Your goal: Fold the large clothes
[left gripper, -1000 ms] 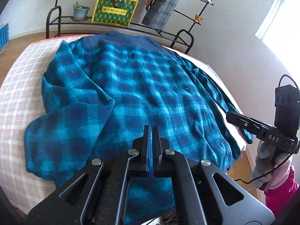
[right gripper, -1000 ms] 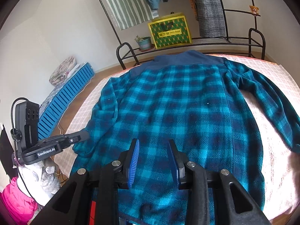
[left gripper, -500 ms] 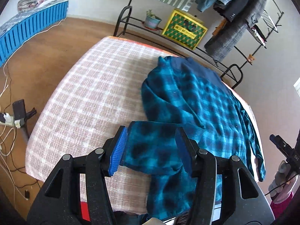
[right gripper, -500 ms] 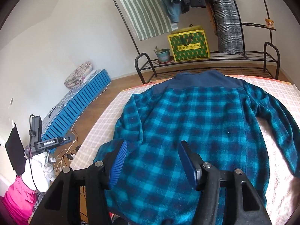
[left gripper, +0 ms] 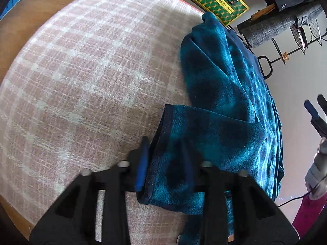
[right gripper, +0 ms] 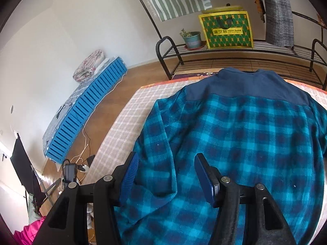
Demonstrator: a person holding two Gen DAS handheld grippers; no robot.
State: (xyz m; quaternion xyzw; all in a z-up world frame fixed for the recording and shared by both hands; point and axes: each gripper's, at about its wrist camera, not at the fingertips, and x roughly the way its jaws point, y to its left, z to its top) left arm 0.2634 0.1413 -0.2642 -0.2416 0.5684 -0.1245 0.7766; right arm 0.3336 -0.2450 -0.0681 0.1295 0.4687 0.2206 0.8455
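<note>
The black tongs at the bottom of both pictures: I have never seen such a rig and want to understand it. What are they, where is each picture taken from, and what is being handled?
There is no robot here. A person holds a two-finger tool in each hand, and a wide-angle camera on each tool looks forward along its fingers. One picture comes from the left tool, the other from the right. A blue plaid shirt lies spread on a pink checked cover. The left gripper is closing its fingers, with the shirt's sleeve cuff between them. The right gripper hovers open over the shirt and holds nothing.
</note>
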